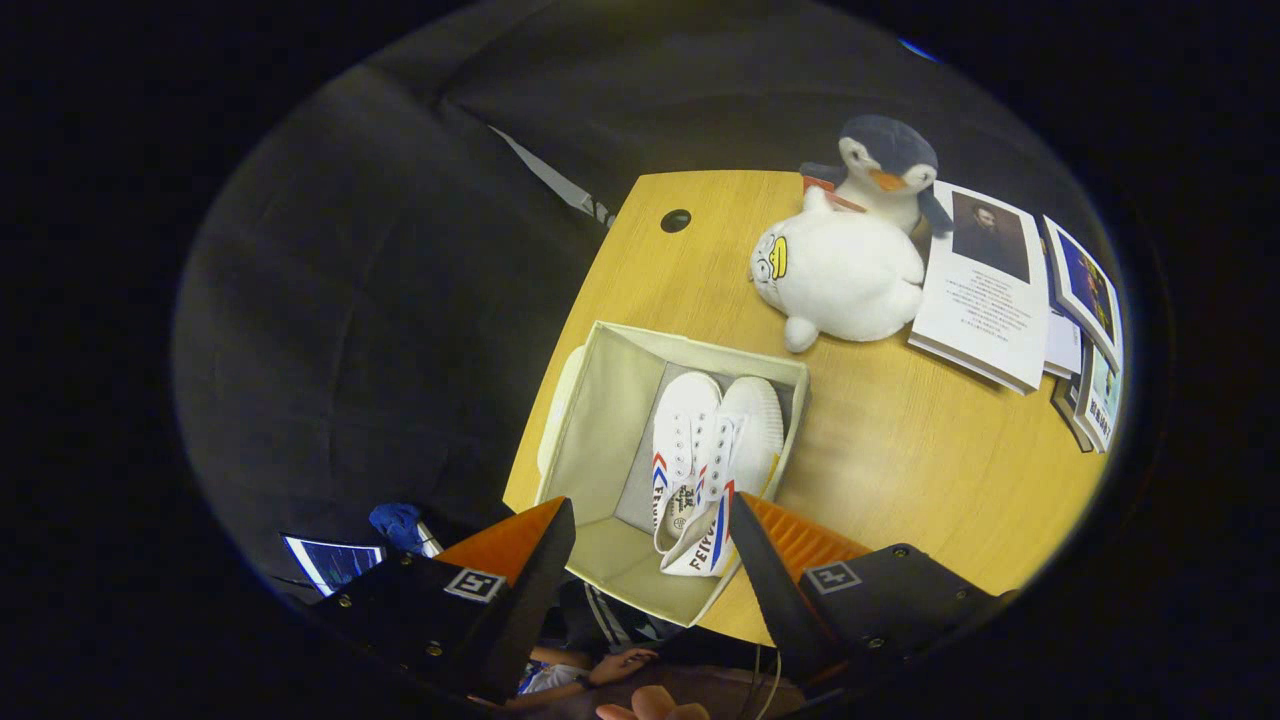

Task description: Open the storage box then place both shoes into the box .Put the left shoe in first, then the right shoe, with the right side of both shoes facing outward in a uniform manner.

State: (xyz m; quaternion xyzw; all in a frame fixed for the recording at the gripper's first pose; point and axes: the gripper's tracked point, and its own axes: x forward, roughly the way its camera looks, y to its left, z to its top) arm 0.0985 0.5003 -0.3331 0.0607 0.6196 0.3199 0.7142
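Claw (pixel 650 560) hung high above the counter with its two fingers spread wide apart and nothing held between them. Between and just beyond the fingers, at lower centre of the frame, sat the open cream fabric storage box (pixel 590 420), square-sided, near the edge of the pale wooden counter (pixel 900 460). Inside it lay two white canvas lace-up shoes with red and blue side stripes: one shoe (pixel 680 440) on the left of the pair, the other (pixel 745 450) touching it on the right, both with toes pointing toward the upper part of the frame.

By my reading, the placing step was already done, since both shoes rested in the box and the claw was free of them. Whether their right sides faced outward could not be told from this height. Any next move would call only for drawing clear, or a nudge if the pair sat unevenly.

Counted: one box, two shoes, two plush toys at upper right, a white round one (pixel 840 275) and a grey-and-white penguin (pixel 888 165) touching it, and a small stack of books (pixel 985 290) beside them, their number unclear. A person's hand (pixel 620 662) showed below the counter edge.
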